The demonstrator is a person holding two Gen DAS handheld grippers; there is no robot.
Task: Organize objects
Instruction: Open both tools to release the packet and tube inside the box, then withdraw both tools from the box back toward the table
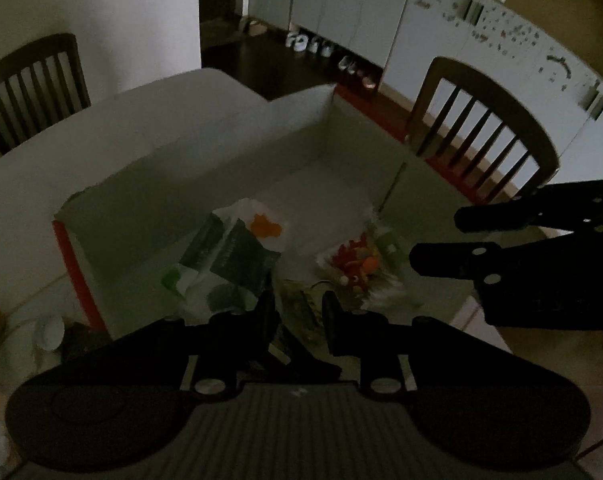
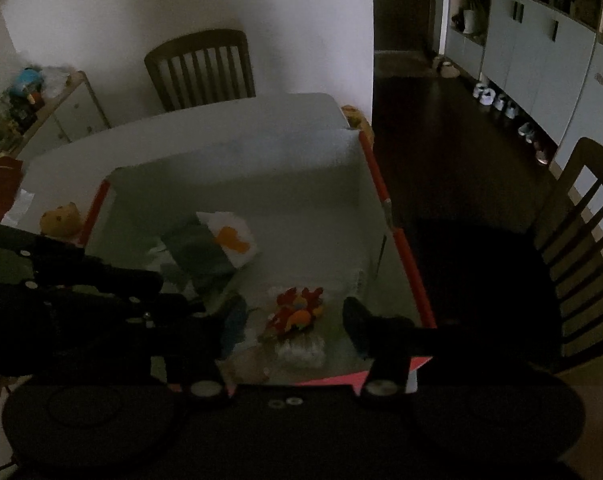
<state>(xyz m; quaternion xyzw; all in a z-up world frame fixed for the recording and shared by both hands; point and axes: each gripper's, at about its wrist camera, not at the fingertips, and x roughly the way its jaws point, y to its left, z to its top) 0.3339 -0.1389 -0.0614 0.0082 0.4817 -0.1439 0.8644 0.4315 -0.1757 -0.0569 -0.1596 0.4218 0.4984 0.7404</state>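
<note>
An open white box [image 1: 205, 168] with red outer sides stands on a white table [image 2: 261, 112]. Inside lie a white-and-green packet with an orange patch [image 1: 237, 248] [image 2: 221, 244] and a red-orange snack bag [image 1: 355, 260] [image 2: 297, 312]. My left gripper [image 1: 299, 310] is low over the box's near end, fingers narrowed around a yellow-green packet [image 1: 303, 320]; the dim light blurs the contact. The right gripper [image 2: 292, 314] [image 1: 435, 238] hovers open above the red-orange bag with nothing between its fingers. In the right wrist view, the left gripper [image 2: 183, 294] reaches in from the left.
Dark wooden chairs stand at the table's far side [image 2: 201, 68] and right side [image 1: 485, 132]. A yellow plush toy [image 2: 59, 220] sits on the table left of the box. A low cluttered shelf [image 2: 29, 96] is at the left wall. Pale cabinets [image 2: 541, 60] line the dark floor.
</note>
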